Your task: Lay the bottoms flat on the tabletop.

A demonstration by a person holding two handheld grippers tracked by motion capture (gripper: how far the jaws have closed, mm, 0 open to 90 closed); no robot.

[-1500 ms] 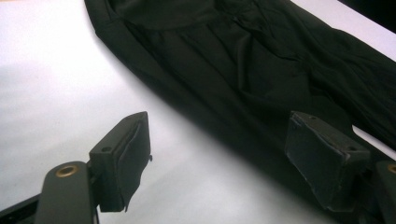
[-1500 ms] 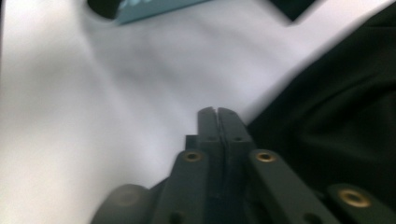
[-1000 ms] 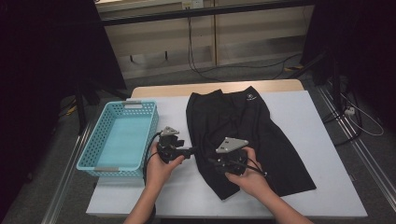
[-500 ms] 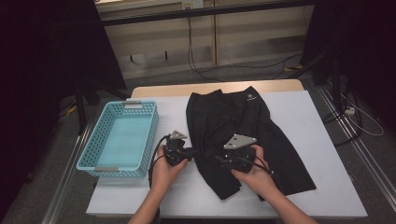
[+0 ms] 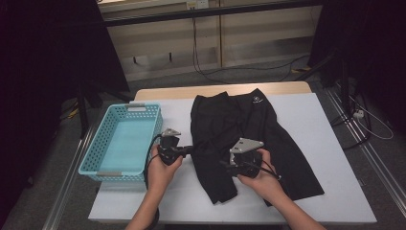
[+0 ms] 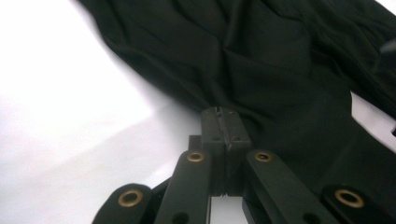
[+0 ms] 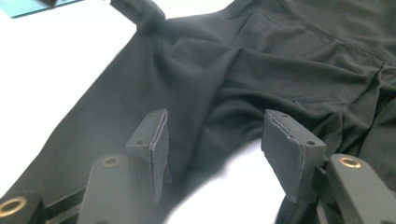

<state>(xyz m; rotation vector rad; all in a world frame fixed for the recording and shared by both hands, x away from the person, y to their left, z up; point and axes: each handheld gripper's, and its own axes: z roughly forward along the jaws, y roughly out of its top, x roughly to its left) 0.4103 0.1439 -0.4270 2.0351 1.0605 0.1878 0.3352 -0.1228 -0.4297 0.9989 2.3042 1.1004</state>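
small unreadable logo on black shorts

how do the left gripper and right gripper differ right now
The left gripper has just closed its fingers and now pinches the edge of the black shorts; the right gripper is open, its fingers apart and straddling a fold without pressing it. In the high view the left gripper sits at the shorts' left edge, while the right gripper rests over the fabric. Both are hand-held and aimed at the same garment.
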